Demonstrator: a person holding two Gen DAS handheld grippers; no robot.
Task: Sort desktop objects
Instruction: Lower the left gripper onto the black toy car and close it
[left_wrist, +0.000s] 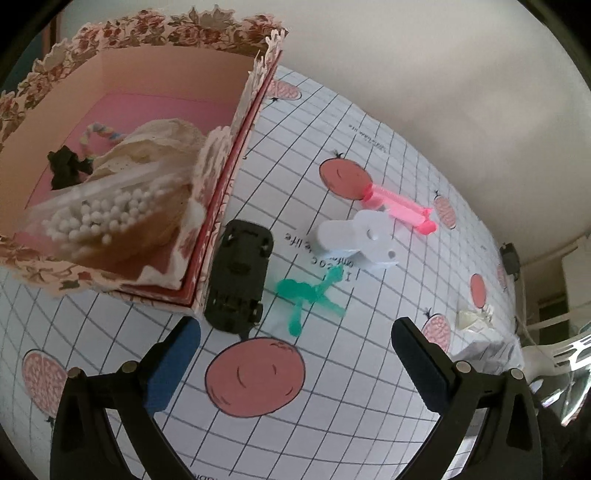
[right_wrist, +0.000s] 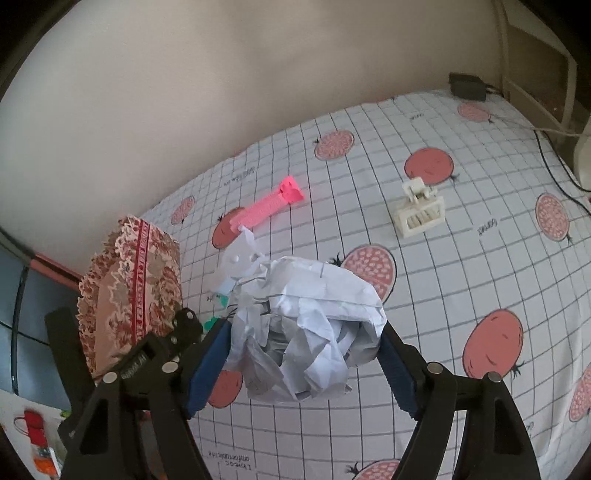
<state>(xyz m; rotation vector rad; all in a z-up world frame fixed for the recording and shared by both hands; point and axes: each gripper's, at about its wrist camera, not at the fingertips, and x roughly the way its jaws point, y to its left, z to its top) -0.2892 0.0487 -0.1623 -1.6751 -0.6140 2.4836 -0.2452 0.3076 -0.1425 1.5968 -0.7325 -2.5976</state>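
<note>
In the left wrist view, the left gripper (left_wrist: 295, 354) is spread apart and holds nothing. Beside one floral box (left_wrist: 236, 155) lie one black toy car (left_wrist: 240, 280), one green figure (left_wrist: 310, 295), one white part (left_wrist: 362, 240) and one pink clip (left_wrist: 399, 208).

In the right wrist view, the right gripper (right_wrist: 303, 354) is clamped on one crumpled paper ball (right_wrist: 306, 325), above the tablecloth (right_wrist: 480, 258). One cream plastic piece (right_wrist: 419, 212) stands well apart.

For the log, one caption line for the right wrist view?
Right gripper clamps a crumpled paper ball above the fruit-print tablecloth, floral box at left.
</note>
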